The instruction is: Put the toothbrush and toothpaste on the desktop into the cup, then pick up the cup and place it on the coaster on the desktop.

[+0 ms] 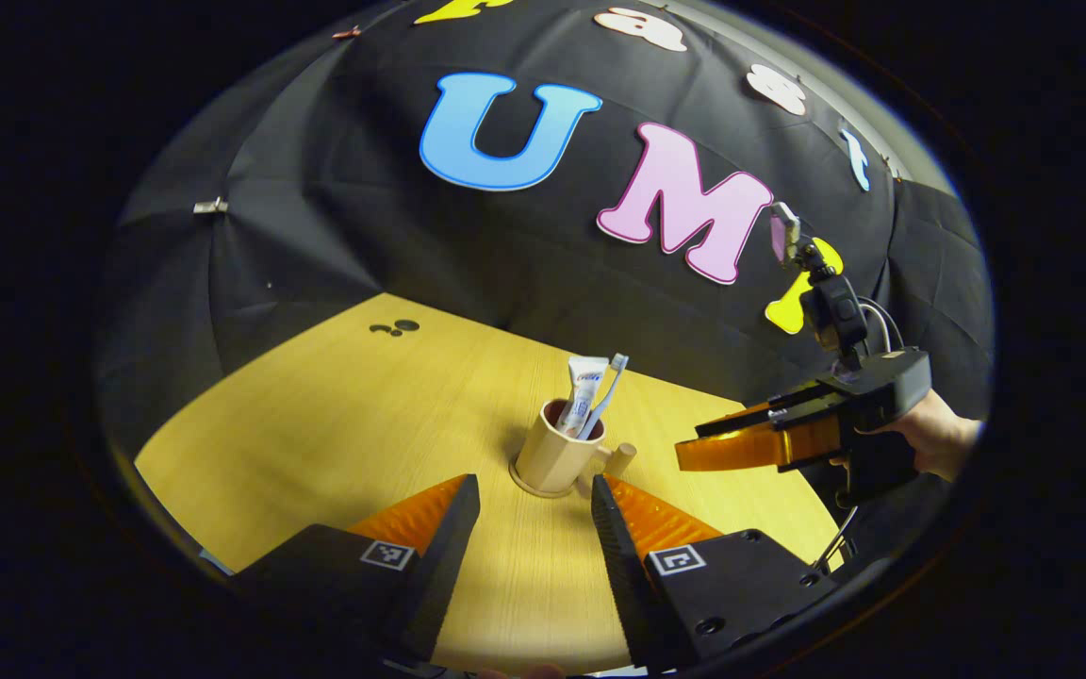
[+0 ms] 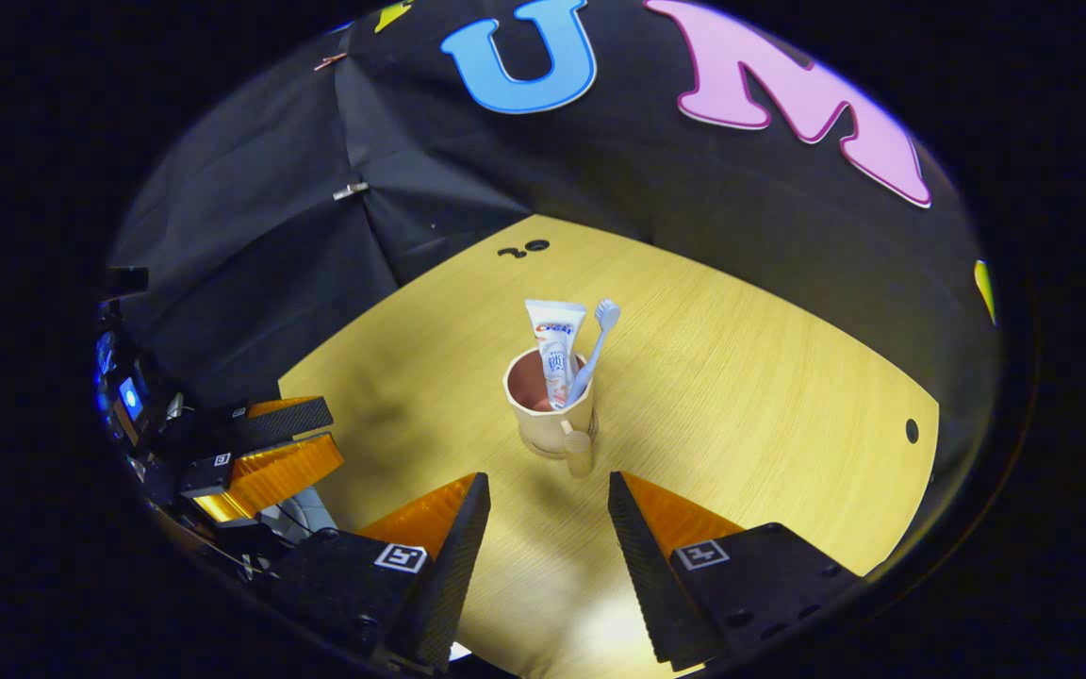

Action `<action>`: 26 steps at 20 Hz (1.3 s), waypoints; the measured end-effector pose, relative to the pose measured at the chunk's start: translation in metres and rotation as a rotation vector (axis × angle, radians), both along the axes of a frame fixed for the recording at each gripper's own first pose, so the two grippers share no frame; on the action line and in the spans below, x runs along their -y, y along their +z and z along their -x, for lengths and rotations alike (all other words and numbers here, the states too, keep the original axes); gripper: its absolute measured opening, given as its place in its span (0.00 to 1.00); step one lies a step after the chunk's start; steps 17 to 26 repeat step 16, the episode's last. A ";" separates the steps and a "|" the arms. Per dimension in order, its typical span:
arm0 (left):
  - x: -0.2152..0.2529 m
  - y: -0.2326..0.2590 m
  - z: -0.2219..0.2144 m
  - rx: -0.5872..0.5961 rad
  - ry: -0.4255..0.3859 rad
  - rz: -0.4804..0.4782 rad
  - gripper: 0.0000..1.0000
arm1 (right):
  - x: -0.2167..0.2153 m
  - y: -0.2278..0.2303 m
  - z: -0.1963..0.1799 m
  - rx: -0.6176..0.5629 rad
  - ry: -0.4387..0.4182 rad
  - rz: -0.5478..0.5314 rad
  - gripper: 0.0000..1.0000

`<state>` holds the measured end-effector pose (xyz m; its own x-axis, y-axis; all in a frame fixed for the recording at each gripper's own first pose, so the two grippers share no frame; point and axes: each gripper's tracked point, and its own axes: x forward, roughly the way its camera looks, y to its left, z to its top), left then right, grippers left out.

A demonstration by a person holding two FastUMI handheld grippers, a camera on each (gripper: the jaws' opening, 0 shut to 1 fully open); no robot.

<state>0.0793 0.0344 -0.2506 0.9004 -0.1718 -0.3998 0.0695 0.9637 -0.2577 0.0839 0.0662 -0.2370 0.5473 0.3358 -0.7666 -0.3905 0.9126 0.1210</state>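
Standing upright near the middle of the desk (image 2: 741,377), the cup (image 2: 548,410) holds both the toothpaste (image 2: 554,344) and the toothbrush (image 2: 595,349), which lean against each other and stick out above the rim, brush head up. The cup's handle (image 2: 578,453) points toward the right gripper (image 2: 543,514), whose 2 fingers are spread wide with nothing between them, well short of the cup.

In the left gripper view the cup (image 1: 557,453) sits on a thin round coaster (image 1: 543,488) of nearly the same tan colour, its edge showing just past the base. The toothpaste (image 1: 584,391) and toothbrush (image 1: 609,391) rise from it, and the handle (image 1: 620,460) juts to the right. The left gripper (image 1: 534,509) is also wide apart and empty, its fingertips close to the cup on either side but not touching it.

The right gripper (image 1: 722,443) shows at the right of that view, held by a hand (image 1: 939,438), above the desk (image 1: 317,415) and clear of the cup. The left gripper (image 2: 307,434) appears at the left edge of the right gripper view, apart from the cup.
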 end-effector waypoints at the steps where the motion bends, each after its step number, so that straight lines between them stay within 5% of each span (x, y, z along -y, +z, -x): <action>1: -0.001 0.009 0.000 0.006 0.003 -0.025 0.78 | 0.000 0.013 0.005 0.018 -0.022 -0.022 0.79; 6: 0.018 0.057 0.002 0.026 -0.018 -0.089 0.86 | 0.007 0.066 0.013 0.133 -0.154 -0.119 0.83; 12: 0.054 0.095 -0.003 0.060 -0.052 -0.181 0.95 | 0.038 0.099 0.039 0.196 -0.206 -0.129 0.84; 16: 0.088 0.101 0.003 0.048 -0.072 -0.153 0.96 | 0.048 0.118 0.060 0.244 -0.214 -0.141 0.90; 26: 0.088 0.101 0.003 0.048 -0.072 -0.153 0.96 | 0.048 0.118 0.060 0.244 -0.214 -0.141 0.90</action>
